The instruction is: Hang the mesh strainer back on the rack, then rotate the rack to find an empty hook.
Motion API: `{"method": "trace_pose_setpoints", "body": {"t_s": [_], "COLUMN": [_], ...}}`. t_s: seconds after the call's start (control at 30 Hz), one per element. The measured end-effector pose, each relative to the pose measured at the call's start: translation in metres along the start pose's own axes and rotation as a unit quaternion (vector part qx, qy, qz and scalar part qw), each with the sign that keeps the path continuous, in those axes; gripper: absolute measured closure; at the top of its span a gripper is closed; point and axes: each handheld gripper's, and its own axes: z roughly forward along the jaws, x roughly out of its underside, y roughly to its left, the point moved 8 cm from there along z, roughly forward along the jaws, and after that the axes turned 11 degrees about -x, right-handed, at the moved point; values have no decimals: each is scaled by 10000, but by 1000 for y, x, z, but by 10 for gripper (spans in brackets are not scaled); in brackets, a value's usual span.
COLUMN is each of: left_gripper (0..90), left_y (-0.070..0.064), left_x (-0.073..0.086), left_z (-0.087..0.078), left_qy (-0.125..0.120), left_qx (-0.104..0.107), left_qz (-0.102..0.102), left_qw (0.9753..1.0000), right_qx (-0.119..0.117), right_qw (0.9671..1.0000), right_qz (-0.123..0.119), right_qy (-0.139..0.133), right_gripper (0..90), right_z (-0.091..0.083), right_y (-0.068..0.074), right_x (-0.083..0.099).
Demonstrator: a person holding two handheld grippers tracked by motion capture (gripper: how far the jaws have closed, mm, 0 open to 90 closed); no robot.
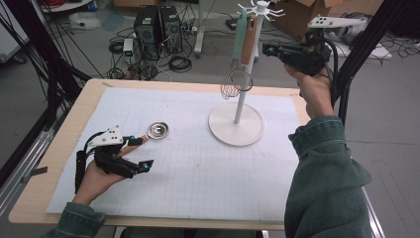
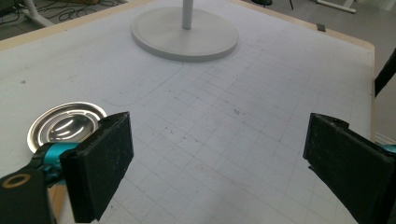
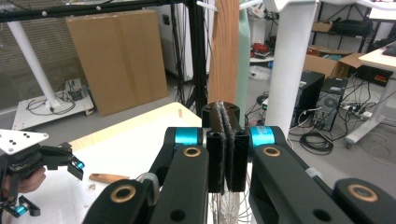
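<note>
A white hanging rack (image 1: 236, 130) stands on the mat, its hooks (image 1: 260, 9) at the top. From the hooks hang a whisk with a mint-green handle (image 1: 240, 30) and a utensil with a wooden handle (image 1: 249, 38). A small metal ladle (image 1: 158, 130) with a wooden handle lies on the mat at the left. My left gripper (image 1: 143, 152) rests open just beside it; its own view shows the ladle bowl (image 2: 65, 124) past the left jaw and my left gripper (image 2: 215, 163) spread wide. My right gripper (image 1: 267, 48) is raised, shut, just right of the hanging handles. In its view my right gripper (image 3: 225, 140) has pads pressed together before the wooden handle (image 3: 223, 51).
A white grid mat (image 1: 198, 163) covers the wooden table (image 1: 64, 144). The rack's round base (image 2: 184, 32) sits at the far middle. Computer towers (image 1: 157, 25) and cables lie on the floor beyond; a black frame post (image 1: 356, 49) stands at the right.
</note>
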Motion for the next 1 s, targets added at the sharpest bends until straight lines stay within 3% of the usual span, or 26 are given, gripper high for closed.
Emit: {"method": "trace_pose_setpoints", "body": {"t_s": [0.37, 0.7, 1.0], "left_gripper": [90, 90, 90], "left_y": [-1, 1, 2], "left_x": [0, 0, 0], "left_z": [2, 1, -1], "left_qy": [16, 1, -15], "left_qx": [27, 22, 18], "left_qz": [5, -26, -22], "left_qw": [10000, 10000, 10000], "right_qx": [-90, 22, 79], "right_qw": [10000, 9999, 9998], "right_qz": [-27, -51, 41], "right_qy": [-25, -140, -181], "right_gripper": [894, 894, 894], "right_z": [-11, -25, -20], "right_y": [-3, -12, -20], "right_x": [-19, -41, -46]}}
